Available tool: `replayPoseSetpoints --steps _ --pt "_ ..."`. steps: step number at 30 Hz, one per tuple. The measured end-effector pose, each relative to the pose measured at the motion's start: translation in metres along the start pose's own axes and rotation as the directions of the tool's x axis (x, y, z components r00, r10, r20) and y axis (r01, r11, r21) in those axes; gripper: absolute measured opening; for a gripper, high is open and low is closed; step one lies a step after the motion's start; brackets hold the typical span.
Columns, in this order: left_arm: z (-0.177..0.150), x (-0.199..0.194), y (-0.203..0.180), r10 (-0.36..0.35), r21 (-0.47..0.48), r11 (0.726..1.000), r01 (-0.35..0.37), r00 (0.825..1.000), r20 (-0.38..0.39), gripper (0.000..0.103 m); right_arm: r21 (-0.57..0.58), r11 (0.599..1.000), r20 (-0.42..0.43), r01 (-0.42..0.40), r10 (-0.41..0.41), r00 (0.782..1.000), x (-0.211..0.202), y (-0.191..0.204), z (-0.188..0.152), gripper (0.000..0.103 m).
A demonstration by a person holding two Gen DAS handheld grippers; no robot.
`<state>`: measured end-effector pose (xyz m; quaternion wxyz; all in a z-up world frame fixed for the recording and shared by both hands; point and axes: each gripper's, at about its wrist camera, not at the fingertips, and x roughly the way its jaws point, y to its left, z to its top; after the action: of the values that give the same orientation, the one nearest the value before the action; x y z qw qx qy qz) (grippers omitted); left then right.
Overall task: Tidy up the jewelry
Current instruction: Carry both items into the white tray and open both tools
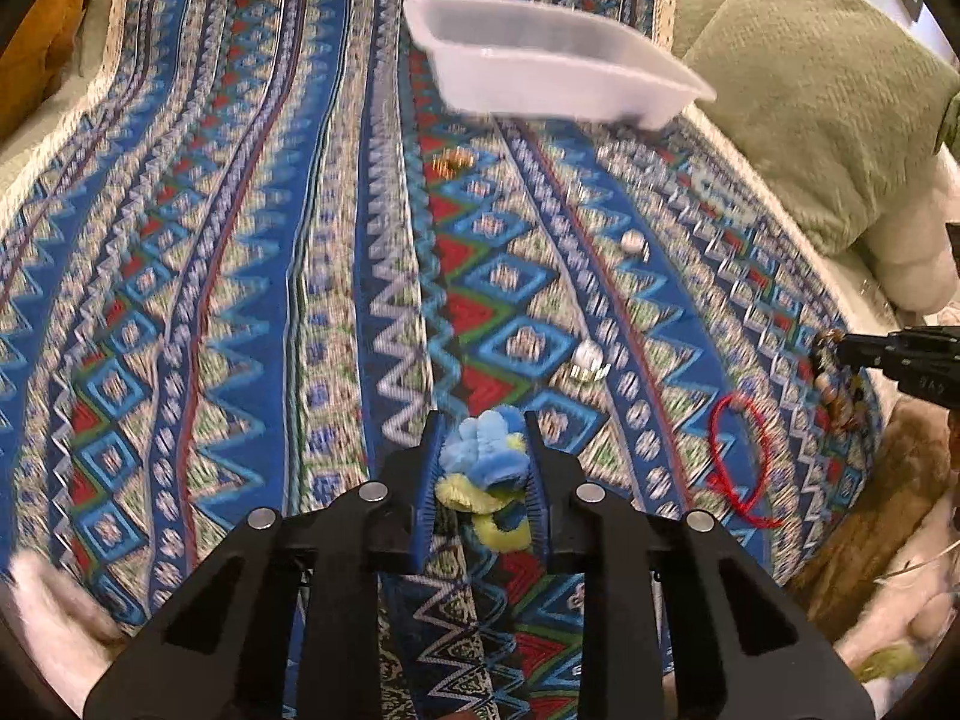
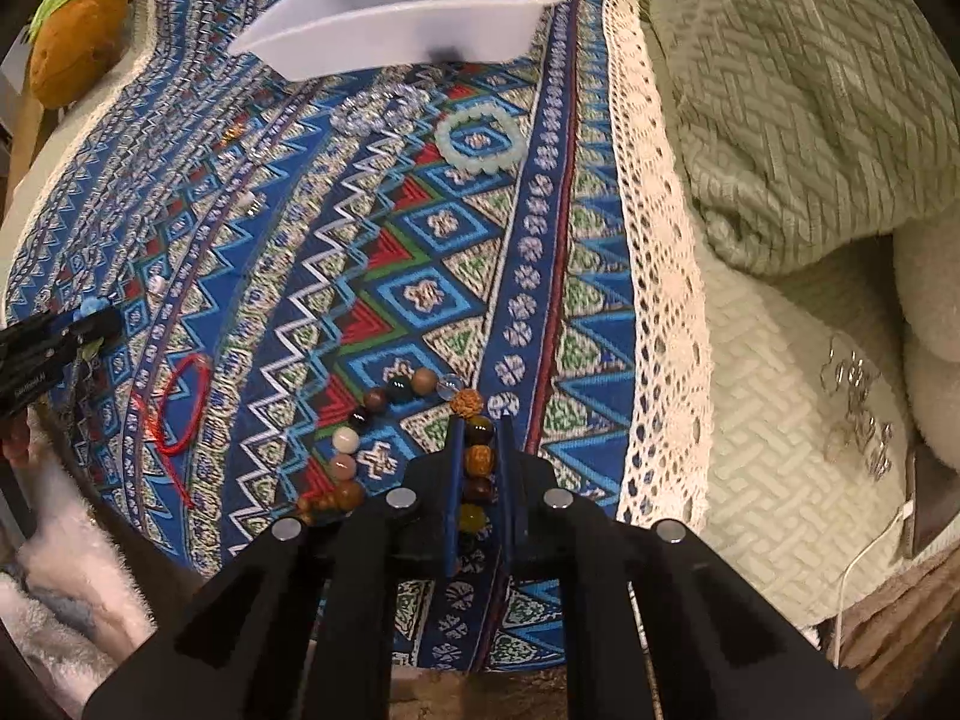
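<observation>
My left gripper is shut on a fuzzy blue and yellow flower ornament above the patterned cloth. My right gripper is shut on a bracelet of brown, amber and white beads; the rest of the loop rests on the cloth to the left. A white plastic tray sits at the far end, also in the right wrist view. Loose on the cloth lie a red cord loop, two pearl rings, a gold piece, a pale green bead bracelet and a clear crystal bracelet.
A green knitted pillow and cream blanket lie right of the cloth's lace edge. Metal hooks rest on the blanket. A brown plush toy sits at the far left. White fluffy fabric lies near left.
</observation>
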<state>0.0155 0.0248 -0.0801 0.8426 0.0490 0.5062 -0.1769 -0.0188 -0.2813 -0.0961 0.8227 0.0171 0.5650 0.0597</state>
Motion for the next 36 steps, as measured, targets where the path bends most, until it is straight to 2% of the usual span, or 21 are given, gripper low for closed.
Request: replayPoseSetpoints --steps 4,8,12,15,19,22,28,29,30,31,32,36 --pt "0.03 -0.016 -0.006 -0.026 0.012 1.0 0.026 0.998 0.05 0.026 -0.015 0.999 0.035 -0.033 0.033 0.999 -0.015 0.003 0.019 0.011" --pt "0.083 -0.024 -0.014 -0.029 0.043 0.999 0.025 0.994 0.103 0.026 -0.037 0.998 0.123 -0.047 0.052 0.991 -0.039 0.005 0.058 0.012" --pt "0.141 -0.021 -0.02 -0.031 0.057 0.998 0.023 0.99 0.141 0.026 -0.073 0.996 0.227 -0.051 0.066 0.972 -0.064 0.01 0.118 0.012" --pt "0.183 -0.004 -0.023 -0.022 0.058 0.998 0.014 0.992 0.125 0.026 -0.076 0.996 0.279 -0.046 0.065 0.958 -0.068 0.014 0.166 0.012" --pt "0.227 0.027 -0.024 -0.02 0.058 0.998 0.014 0.995 0.1 0.026 -0.063 0.995 0.303 -0.081 0.096 0.948 -0.055 0.008 0.222 0.012" --pt "0.246 0.05 -0.022 -0.001 0.059 0.998 -0.004 0.996 0.085 0.026 -0.062 0.994 0.29 -0.085 0.1 0.952 -0.032 0.004 0.261 0.012" --pt "0.267 0.09 -0.013 0.029 0.057 0.998 -0.031 0.999 0.035 0.027 -0.045 0.997 0.252 -0.062 0.071 0.965 0.008 -0.006 0.296 0.012" --pt "0.27 0.097 -0.012 0.026 0.055 0.998 -0.028 0.999 0.022 0.03 -0.044 0.997 0.249 -0.061 0.07 0.966 0.01 -0.006 0.298 0.012" --pt "0.271 0.102 -0.011 0.032 0.054 0.998 -0.032 0.999 0.011 0.038 -0.042 0.997 0.243 -0.063 0.071 0.967 0.014 -0.008 0.3 0.013" --pt "0.272 0.106 -0.009 0.043 0.053 0.998 -0.042 0.999 -0.004 0.062 -0.036 0.998 0.245 -0.058 0.065 0.967 0.015 -0.009 0.302 0.029" --pt "0.273 0.108 -0.008 0.043 0.053 0.998 -0.043 0.999 -0.012 0.079 -0.027 0.998 0.249 -0.048 0.054 0.967 0.015 -0.012 0.303 0.044" --pt "0.271 0.105 -0.006 0.061 0.059 0.996 -0.06 0.998 -0.009 0.079 -0.028 0.998 0.275 -0.052 0.057 0.96 0.004 -0.012 0.299 0.045"
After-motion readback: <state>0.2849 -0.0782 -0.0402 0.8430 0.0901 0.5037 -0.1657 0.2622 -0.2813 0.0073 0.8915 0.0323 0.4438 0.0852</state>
